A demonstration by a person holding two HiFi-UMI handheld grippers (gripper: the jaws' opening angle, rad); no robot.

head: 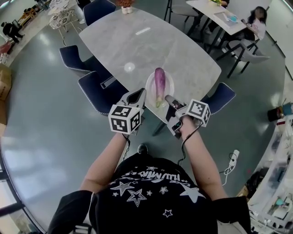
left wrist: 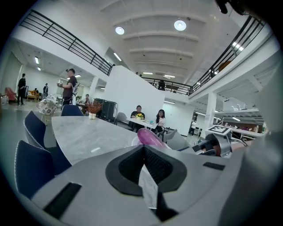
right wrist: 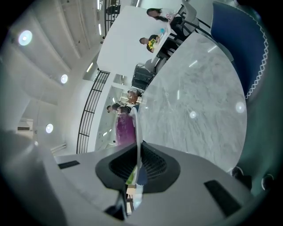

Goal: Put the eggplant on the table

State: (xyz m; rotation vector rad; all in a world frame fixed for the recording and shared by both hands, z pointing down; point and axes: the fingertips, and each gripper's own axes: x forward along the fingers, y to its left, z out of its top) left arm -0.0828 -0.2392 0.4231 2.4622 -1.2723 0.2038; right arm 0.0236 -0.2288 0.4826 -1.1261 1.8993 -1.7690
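A purple eggplant [head: 159,82] lies on a white plate [head: 149,85] at the near edge of the grey marble table [head: 128,41]. My left gripper [head: 140,95] is shut on the plate's left rim. My right gripper [head: 169,98] is shut on its near right rim. In the left gripper view the eggplant [left wrist: 149,136] shows just past the closed jaws of the left gripper [left wrist: 144,152], with a thin white edge pinched between them. In the right gripper view the plate [right wrist: 136,126] runs edge-on into the jaws of the right gripper [right wrist: 139,150], with the eggplant [right wrist: 125,126] to its left. Whether the plate rests on the table I cannot tell.
Navy chairs stand at the table's near left [head: 98,91], further left [head: 75,57] and near right [head: 220,97]. A vase [head: 126,5] sits at the far end. People sit at another table [head: 219,11] at the back right. A power strip [head: 233,157] lies on the floor.
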